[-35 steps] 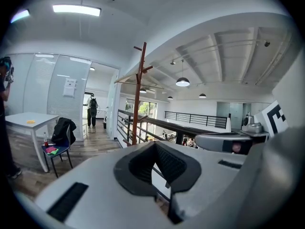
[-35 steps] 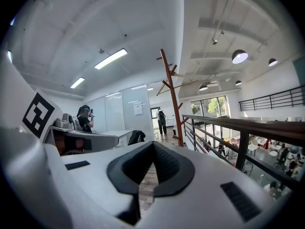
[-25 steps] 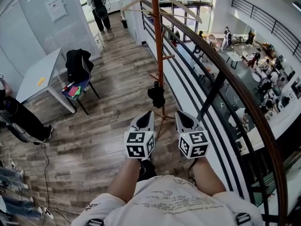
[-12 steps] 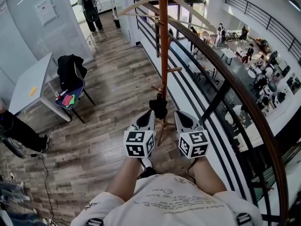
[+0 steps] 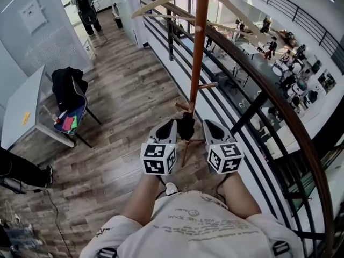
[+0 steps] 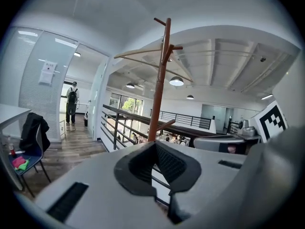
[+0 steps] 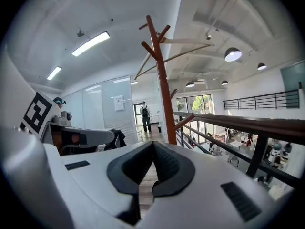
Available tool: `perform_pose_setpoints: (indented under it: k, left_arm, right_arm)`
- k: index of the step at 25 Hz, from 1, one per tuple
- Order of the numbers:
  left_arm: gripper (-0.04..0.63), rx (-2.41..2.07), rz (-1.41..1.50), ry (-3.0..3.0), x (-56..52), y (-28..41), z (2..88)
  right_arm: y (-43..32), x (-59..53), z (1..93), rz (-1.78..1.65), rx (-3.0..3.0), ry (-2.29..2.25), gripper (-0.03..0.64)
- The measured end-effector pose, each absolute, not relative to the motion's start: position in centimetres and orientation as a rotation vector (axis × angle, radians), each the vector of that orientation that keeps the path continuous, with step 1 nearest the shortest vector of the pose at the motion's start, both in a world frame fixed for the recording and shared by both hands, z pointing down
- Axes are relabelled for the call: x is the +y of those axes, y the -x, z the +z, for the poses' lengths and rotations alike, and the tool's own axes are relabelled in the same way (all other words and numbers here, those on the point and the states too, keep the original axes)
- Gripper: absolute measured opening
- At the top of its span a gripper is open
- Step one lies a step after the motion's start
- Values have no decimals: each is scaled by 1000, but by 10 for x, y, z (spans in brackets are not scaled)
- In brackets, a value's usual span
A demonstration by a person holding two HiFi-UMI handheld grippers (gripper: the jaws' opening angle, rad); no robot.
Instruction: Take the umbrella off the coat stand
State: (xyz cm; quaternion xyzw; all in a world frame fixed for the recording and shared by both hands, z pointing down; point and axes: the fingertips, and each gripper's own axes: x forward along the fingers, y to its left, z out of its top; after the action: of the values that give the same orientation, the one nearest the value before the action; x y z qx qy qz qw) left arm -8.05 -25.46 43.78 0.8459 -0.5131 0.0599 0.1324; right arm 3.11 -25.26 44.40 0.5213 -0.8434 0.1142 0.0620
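The floor point(image 5: 123, 106) is of grey-brown wood planks. A railing point(image 5: 252, 85) with a dark rounded top bar and black metal bars runs along the right side.

The stand point(image 5: 198, 52) is a thin, round pole of red-brown wood, upright, just beside the railing. Short pegs stick out of it at a slant, one low on the pole point(image 5: 207, 85).

The umbrella point(image 5: 186, 128) hangs low on the stand, close against the pole. It is a short, black, folded bundle of soft fabric. Its long axis seems to run down along the pole, so from above it looks shortened.

It lies straight ahead of the two grippers and between them, near their tips. The left gripper point(image 5: 170, 124) and right gripper point(image 5: 209, 125) stand at about equal distance from it, the left maybe a little nearer. Neither touches it.

Both grippers are white plastic with dark ribbed pads. In the left gripper view the jaws point(image 6: 155, 146) meet at the tips with nothing between them. The right gripper point(image 7: 152, 146) is the same, closed and empty. The umbrella does not show in those two views. I judge that one gripper must first open before it can take the bundle.
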Motion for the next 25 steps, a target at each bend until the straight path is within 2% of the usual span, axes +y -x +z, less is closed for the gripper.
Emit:
perform_pose_setpoints:
  k: [12, 25]
  left_arm:
    - [5, -1318, 241, -2505, -304, 82, 468]
    - [5, -1426, 339, -2448, -325, 68, 476]
  right_arm:
    - [-34, -293, 481, 357, -2460, -1660, 3]
    - [-57, -338, 536, 383, -2590, -1381, 3]
